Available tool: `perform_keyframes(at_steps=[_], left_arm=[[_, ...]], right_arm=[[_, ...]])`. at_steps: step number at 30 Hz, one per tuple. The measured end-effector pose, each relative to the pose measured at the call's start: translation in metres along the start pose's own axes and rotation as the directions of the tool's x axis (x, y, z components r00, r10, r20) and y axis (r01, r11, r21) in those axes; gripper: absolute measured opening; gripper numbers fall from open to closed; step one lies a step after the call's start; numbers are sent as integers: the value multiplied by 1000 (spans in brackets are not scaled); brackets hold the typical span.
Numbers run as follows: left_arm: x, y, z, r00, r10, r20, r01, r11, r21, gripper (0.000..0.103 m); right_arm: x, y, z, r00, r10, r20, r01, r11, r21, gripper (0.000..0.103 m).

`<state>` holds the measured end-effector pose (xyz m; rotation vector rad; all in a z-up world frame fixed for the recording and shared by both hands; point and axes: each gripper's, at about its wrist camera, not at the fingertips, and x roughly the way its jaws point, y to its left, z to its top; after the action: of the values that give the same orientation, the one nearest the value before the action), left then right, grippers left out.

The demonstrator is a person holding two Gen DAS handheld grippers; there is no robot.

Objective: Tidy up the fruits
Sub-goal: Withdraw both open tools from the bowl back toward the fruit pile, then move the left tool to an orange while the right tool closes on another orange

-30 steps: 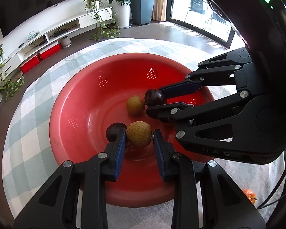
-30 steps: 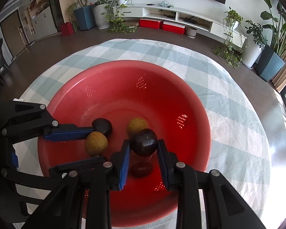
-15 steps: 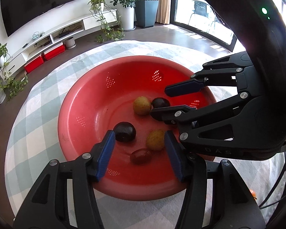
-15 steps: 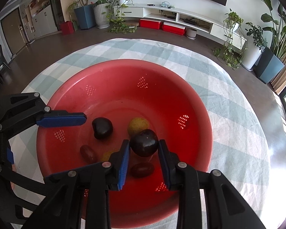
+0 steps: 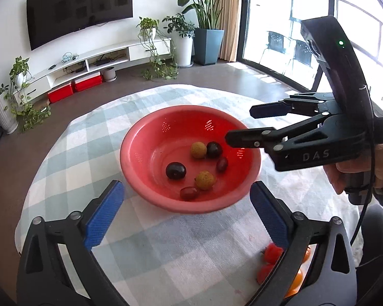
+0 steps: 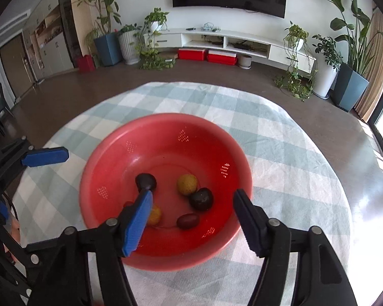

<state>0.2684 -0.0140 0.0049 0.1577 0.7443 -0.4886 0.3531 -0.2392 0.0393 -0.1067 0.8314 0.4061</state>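
Observation:
A red bowl stands on the checked tablecloth. In it lie two yellow-brown fruits, two dark plums and two small red grapes. My left gripper is open and empty, held back above the bowl's near rim. My right gripper is open and empty above the bowl; it also shows in the left wrist view at the bowl's right side.
Several red and orange fruits lie on the cloth near the front right, partly hidden by my left finger. The round table's edge curves all around. A TV unit and plants stand beyond on the floor.
Both grippers let go of their fruits into the bowl, opened wide and pulled back and up. The plum from the right gripper now lies beside a yellow fruit.

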Motion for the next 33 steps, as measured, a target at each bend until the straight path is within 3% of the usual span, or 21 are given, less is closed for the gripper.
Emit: perform_keyframes(at_steps=[4, 12, 17, 23, 27, 33], left_arm=[[-34, -13, -23, 999, -4, 32, 5, 1000, -18, 103], [-95, -45, -94, 998, -42, 45, 45, 996, -71, 103], [-121, -52, -132, 998, -34, 51, 41, 990, -134, 103], [-132, -61, -158, 999, -24, 37, 30, 986, -163, 103], [-138, -63, -175, 999, -14, 33, 21, 978, -206, 103], [-140, -56, -183, 1000, 10, 20, -5, 976, -218, 103]], right_arm=[[-45, 0, -22, 994, 41, 104, -45, 998, 39, 84], [-108, 20, -98, 983, 62, 173, -81, 991, 105, 86], [-119, 46, -150, 989, 60, 138, -78, 988, 130, 86], [-112, 89, -190, 991, 98, 86, -108, 987, 123, 86], [-98, 111, -196, 994, 103, 48, -108, 987, 119, 85], [-82, 120, -197, 997, 81, 14, -82, 986, 143, 72]])
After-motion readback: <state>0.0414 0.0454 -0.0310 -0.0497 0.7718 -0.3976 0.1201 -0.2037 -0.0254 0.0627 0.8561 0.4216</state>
